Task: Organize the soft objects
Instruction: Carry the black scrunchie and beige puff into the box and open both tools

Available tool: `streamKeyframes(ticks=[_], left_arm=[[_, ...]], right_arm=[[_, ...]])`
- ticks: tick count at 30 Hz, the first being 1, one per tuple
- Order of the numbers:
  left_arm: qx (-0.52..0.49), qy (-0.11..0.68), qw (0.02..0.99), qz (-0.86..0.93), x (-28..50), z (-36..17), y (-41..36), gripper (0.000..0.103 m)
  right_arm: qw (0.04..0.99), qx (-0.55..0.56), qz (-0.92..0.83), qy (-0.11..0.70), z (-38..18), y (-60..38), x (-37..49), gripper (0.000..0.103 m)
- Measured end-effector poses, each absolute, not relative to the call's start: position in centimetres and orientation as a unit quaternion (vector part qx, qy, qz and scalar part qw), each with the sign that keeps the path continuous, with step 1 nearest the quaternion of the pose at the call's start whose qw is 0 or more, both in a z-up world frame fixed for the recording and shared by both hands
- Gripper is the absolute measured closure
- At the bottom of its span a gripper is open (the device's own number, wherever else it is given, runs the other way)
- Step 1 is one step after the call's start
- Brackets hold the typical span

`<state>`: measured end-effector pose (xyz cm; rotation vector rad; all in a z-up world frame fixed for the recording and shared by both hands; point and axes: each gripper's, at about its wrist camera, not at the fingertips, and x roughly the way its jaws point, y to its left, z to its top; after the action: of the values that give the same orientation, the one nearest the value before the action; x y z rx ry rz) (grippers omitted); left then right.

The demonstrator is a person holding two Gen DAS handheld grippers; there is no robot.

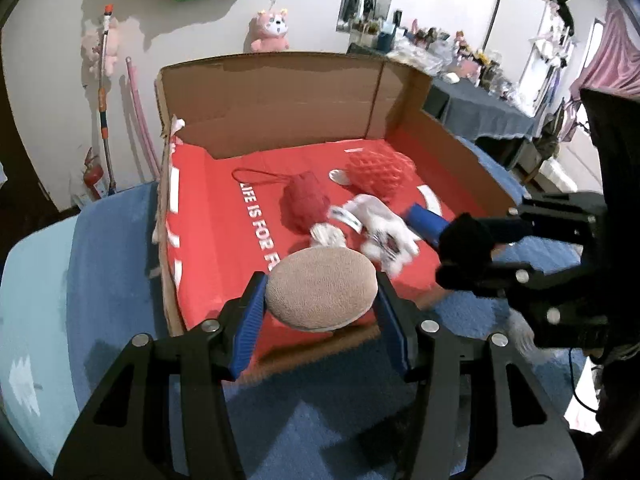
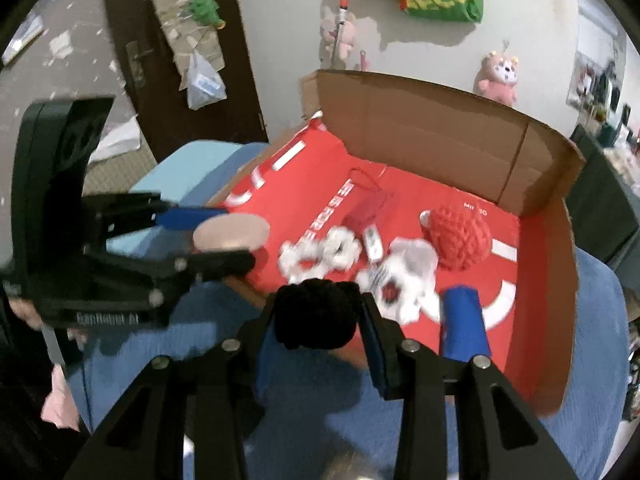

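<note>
The tan round pad point(image 1: 322, 288) is sitting clamped between the left claw point(image 1: 320, 300) pads at the cardboard box point(image 1: 280, 92) near edge, while the right claw point(image 2: 320, 316) is gripping a black woolly ball point(image 2: 316, 312), other soft toys lying just ahead inside.

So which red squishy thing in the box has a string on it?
The smaller red pouch, lying left of the bumpy red ball. A thin red loop runs from its top; the ball has no string.
</note>
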<state>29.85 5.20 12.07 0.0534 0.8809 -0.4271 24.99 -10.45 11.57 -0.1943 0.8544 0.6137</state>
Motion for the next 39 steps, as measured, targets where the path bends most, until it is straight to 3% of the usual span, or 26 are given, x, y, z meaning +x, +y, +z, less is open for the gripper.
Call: streamKeyframes(ticks=[15, 35, 39], left_arm=[[0.089, 0.506, 0.846, -0.142, 40.4, 7.8, 3.0, 0.052], [0.118, 0.535, 0.829, -0.115, 42.6, 5.6, 2.6, 0.05], [0.119, 0.537, 0.827, -0.112, 42.5, 5.7, 2.6, 0.049]], right_arm=[[0.816, -0.05, 0.216, 0.534, 7.5, -9.5, 39.7, 0.063], [0.809, -0.093, 0.181, 0.551, 5.2, -7.6, 42.7, 0.063], [0.809, -0.099, 0.182, 0.55, 5.2, -7.3, 42.4, 0.058]])
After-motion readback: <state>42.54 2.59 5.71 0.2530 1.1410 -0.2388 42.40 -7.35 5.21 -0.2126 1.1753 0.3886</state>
